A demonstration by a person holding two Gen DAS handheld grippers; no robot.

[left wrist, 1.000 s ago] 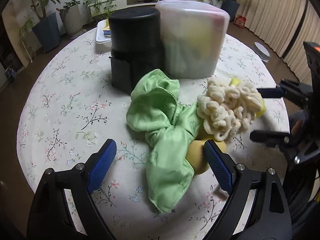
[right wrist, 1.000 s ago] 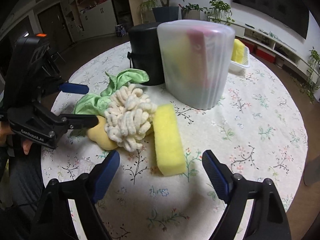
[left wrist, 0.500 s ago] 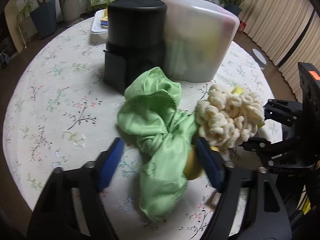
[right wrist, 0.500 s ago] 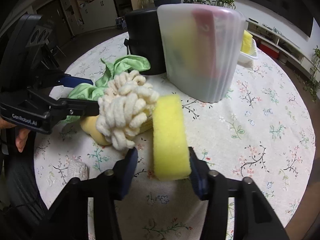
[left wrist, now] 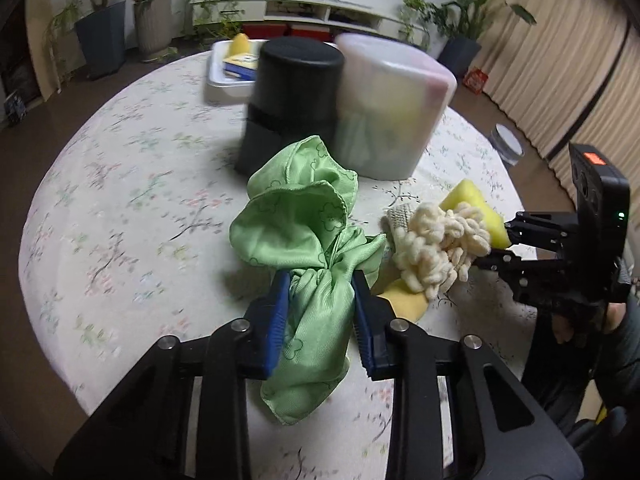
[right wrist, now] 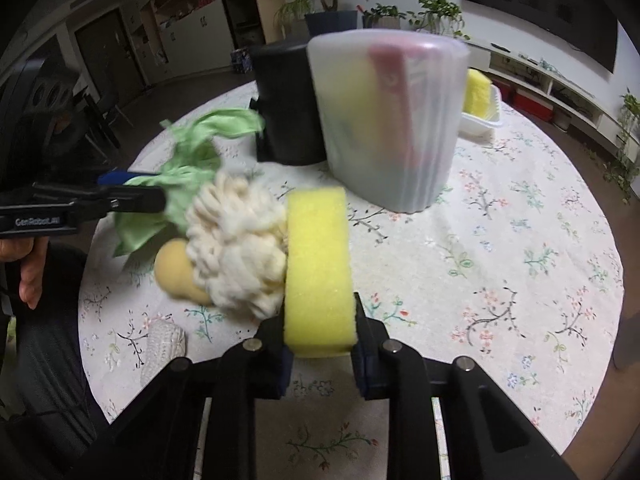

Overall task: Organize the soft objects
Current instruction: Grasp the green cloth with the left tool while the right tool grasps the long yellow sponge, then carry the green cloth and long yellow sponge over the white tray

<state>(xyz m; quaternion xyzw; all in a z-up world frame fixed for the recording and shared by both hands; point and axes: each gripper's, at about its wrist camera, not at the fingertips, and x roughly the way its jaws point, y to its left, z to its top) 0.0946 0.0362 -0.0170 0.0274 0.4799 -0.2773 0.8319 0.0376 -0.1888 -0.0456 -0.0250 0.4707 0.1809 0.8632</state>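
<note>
Left gripper (left wrist: pixel 320 312): its blue pads are pinching the bunched middle of the green cloth, jaws narrow and just drawn together on the fabric.
Green cloth (left wrist: pixel 304 236): it is billowing out past the pads toward the far side, with its loose tail hanging down between the black arms at the near edge; it is sitting left of the cream piece.
Right gripper (right wrist: pixel 320 348): its jaws have just been closing and are now squeezing the near end of the yellow sponge from both sides.
Yellow sponge (right wrist: pixel 318 264): it is standing on its long edge, running away from the pads toward the far side, its left face touching the cream piece.
Cream chenille piece (right wrist: pixel 236 240): it is lying between cloth and sponge, partly over a round tan sponge (right wrist: pixel 176 270).
Knitted scrubber (right wrist: pixel 164 344): it is lying alone near the table's near-left edge in the right wrist view.
Containers: a black canister (left wrist: pixel 296 100) and a frosted plastic tub (left wrist: pixel 388 112) are standing side by side, touching, at the far middle.
White tray (left wrist: pixel 228 74): it is sitting behind the canister, holding a yellow item.
Table (left wrist: pixel 120 200): round, wearing a floral cloth.
Person: a hand (right wrist: pixel 24 268) is gripping the left tool's handle.
</note>
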